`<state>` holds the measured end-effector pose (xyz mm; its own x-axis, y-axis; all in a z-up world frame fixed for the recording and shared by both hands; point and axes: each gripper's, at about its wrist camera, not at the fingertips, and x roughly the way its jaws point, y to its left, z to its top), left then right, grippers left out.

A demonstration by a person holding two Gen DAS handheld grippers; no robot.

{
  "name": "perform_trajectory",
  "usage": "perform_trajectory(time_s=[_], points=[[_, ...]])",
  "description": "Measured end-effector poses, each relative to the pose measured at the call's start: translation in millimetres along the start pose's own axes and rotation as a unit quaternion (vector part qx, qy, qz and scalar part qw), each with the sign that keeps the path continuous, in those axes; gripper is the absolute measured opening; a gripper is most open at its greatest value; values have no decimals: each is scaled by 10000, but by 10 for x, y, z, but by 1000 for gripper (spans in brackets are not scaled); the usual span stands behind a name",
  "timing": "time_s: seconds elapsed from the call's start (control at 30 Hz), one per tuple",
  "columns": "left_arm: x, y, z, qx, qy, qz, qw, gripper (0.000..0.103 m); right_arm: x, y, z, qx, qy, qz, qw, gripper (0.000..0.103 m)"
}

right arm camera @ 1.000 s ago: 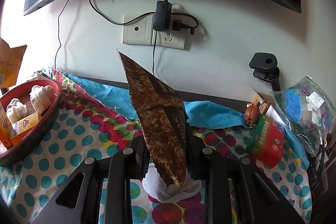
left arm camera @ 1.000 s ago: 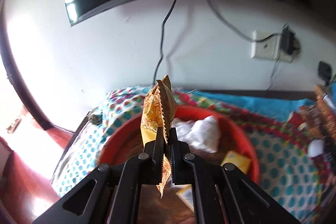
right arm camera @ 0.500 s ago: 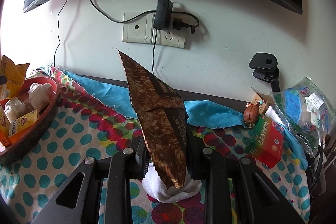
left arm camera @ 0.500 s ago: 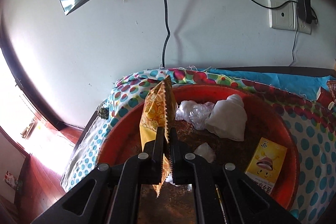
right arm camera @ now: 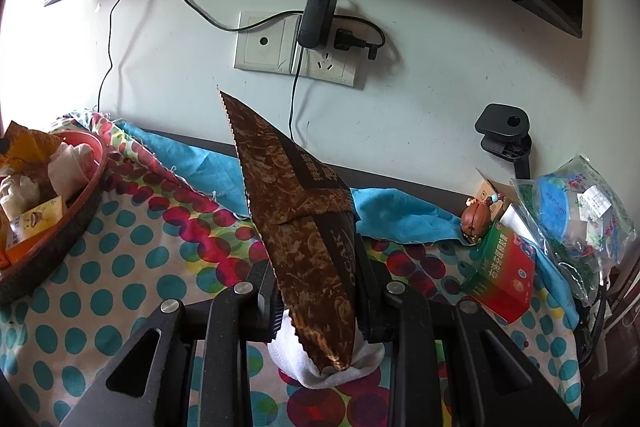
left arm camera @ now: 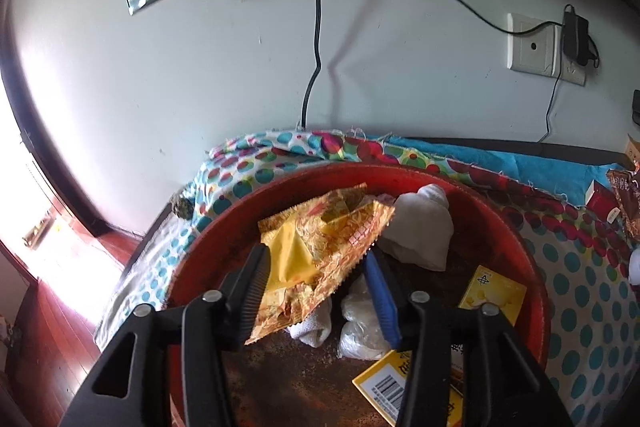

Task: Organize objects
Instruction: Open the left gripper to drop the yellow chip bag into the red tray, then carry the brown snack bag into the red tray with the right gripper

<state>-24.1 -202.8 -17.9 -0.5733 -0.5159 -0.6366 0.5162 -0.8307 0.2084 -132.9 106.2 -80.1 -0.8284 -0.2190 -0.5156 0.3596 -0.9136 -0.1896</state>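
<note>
In the left wrist view my left gripper point(left arm camera: 316, 255) hangs over the red basket point(left arm camera: 524, 251), its jaws opening. The yellow-orange snack packet point(left arm camera: 320, 239) lies tilted between them, leaning on the left finger point(left arm camera: 256, 279) and slumping toward the basket's contents; the pads no longer pinch it. In the right wrist view my right gripper point(right arm camera: 316, 267) is shut on a brown patterned snack packet point(right arm camera: 304, 227), held upright above the dotted cloth point(right arm camera: 132, 267). A white cloth wad point(right arm camera: 328, 371) sits just below the packet. The basket point(right arm camera: 80, 215) shows at the far left, with the yellow packet point(right arm camera: 24, 143).
The basket holds a white wad point(left arm camera: 420, 227), clear wrapped lumps point(left arm camera: 360, 331) and yellow boxes point(left arm camera: 492, 291). At the right of the table stand a green-red box point(right arm camera: 504, 275), a small brown figurine point(right arm camera: 476, 221), a plastic bag point(right arm camera: 572, 215) and a black clamp point(right arm camera: 506, 135). Wall sockets point(right arm camera: 294, 47) and cables hang behind.
The left gripper sank over the basket, then its jaws spread and the yellow packet tipped from upright to slanting between them. The right gripper kept still with the brown packet.
</note>
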Motion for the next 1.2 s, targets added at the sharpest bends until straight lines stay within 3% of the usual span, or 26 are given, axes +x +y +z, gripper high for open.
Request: perform_trajectory(time_s=[0.37,0.7,0.9,1.03,1.2], points=[[-437,87,-67,-255,-347,-153,9990,70,23,74,1,-234,54,-161,9996,26],[-477,398,-169,-941,-282,-582,9935,71,12,198,-3,-560,16,-418,9976,26],[-417,470,-310,-847,-111,-217,9961,71,15,329,3,-937,57,-595,9938,26],[-495,550,-269,-934,-328,-333,9945,71,-116,381,147,-909,52,-482,9947,25],[-384,579,-296,-947,-77,-482,9943,71,-384,547,421,-886,-255,-159,9956,25]])
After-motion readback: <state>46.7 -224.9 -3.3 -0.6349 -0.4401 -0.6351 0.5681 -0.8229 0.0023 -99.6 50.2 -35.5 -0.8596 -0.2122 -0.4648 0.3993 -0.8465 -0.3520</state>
